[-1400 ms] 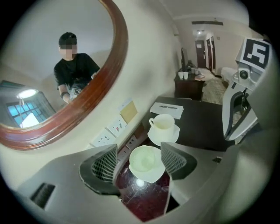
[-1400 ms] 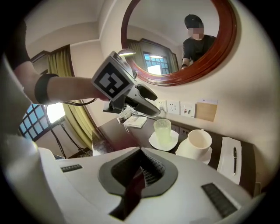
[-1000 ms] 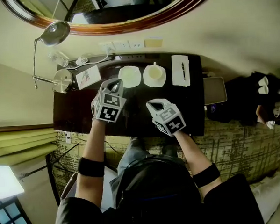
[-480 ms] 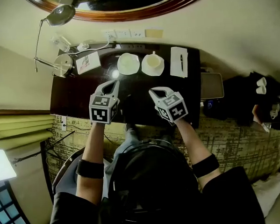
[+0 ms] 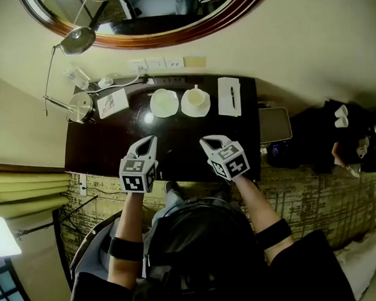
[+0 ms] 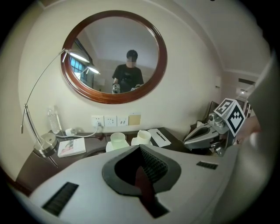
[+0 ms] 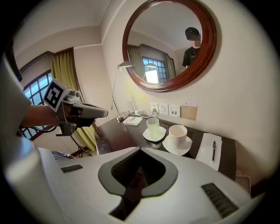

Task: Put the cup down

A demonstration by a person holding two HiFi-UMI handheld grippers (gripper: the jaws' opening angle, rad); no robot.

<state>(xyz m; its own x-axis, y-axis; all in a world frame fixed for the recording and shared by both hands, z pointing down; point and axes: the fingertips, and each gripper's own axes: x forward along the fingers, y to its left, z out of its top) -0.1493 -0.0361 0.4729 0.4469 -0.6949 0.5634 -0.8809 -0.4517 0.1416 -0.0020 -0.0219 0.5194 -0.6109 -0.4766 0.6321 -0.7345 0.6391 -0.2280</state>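
Observation:
A white cup (image 5: 196, 98) stands upright on its saucer (image 5: 196, 110) at the back of the dark desk (image 5: 106, 141). Left of it a pale green cup (image 5: 165, 102) rests on a second saucer. The two appear again in the right gripper view, white cup (image 7: 178, 134) and green cup (image 7: 153, 127). My left gripper (image 5: 148, 141) and right gripper (image 5: 206, 141) hover over the desk's front half, well short of the cups. Both are shut with nothing between the jaws. The left gripper view shows the cups (image 6: 143, 136) ahead and the right gripper (image 6: 205, 138) beside it.
A notepad with a pen (image 5: 230, 96) lies right of the cups. A booklet (image 5: 112, 102), a desk lamp (image 5: 75, 42) and a water bottle (image 5: 77, 77) sit at the back left. Wall sockets (image 5: 164, 63) and an oval mirror (image 5: 149, 16) are behind. A tray (image 5: 274, 124) adjoins the desk's right end.
Both grippers have drawn back from the cups toward the desk's front edge, the left one furthest. The cups have stayed where they were.

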